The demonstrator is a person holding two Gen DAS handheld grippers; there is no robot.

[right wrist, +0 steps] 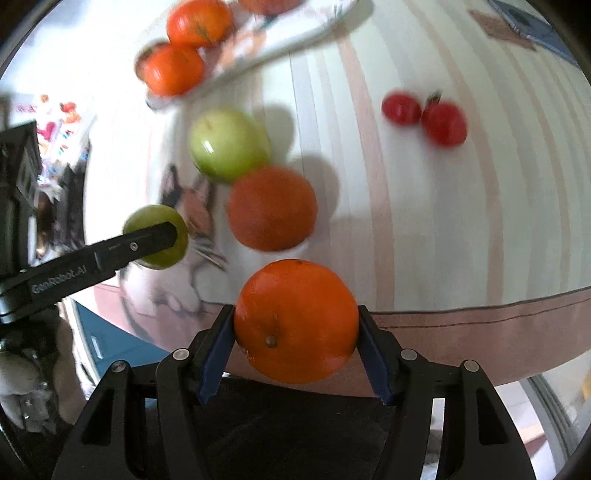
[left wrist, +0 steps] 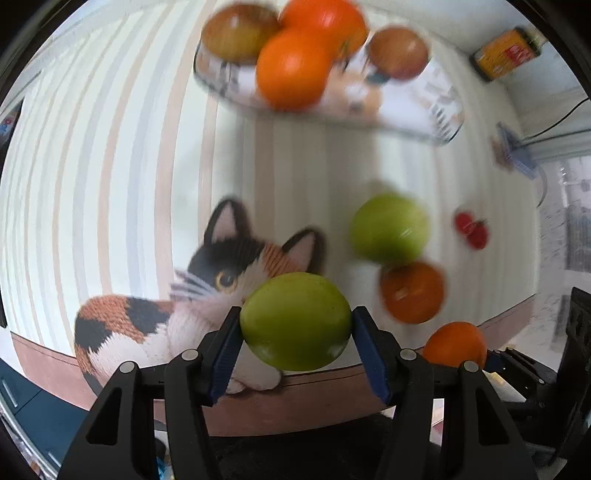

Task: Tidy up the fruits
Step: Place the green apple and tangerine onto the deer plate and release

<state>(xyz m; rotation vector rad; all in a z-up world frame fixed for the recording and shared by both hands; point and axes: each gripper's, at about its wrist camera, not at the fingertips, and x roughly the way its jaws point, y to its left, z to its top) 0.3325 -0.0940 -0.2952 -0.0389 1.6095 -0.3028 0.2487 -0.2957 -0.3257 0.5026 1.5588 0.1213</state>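
Left wrist cam: left gripper (left wrist: 295, 323) is clamped on a green fruit (left wrist: 295, 321), blue pads pressing both sides, fruit lifted clear of the striped tablecloth (left wrist: 110, 147) w/ the cat print (left wrist: 207, 295). Just past the claw and to its right sit a 2nd green apple (left wrist: 389, 229) and a dull orange fruit (left wrist: 412, 291), touching each other afaict. Further right, 2 small red tomatoes (left wrist: 472, 229). Way ahead of the claw there's a plate (left wrist: 424, 110) w/ oranges (left wrist: 295, 70) and a couple brownish-red apples (left wrist: 399, 53) on it, pretty blurry tho. Yellow packet (left wrist: 506, 55) far off at the top right.

Right wrist cam: right gripper (right wrist: 295, 321) is clamped on an orange (right wrist: 295, 321), pads tight on both sides, held near the table edge, off the cloth. Straight ahead of this claw is the dull orange fruit (right wrist: 271, 208), then the green apple (right wrist: 229, 144) right behind it. Tomatoes (right wrist: 424, 118) ahead and to the right, well apart from the rest. Plate (right wrist: 295, 33) far ahead-left w/ 2 oranges (right wrist: 184, 48) on its near end. Off to the left you can see the other claw side-on, gripping its green fruit (right wrist: 157, 236).
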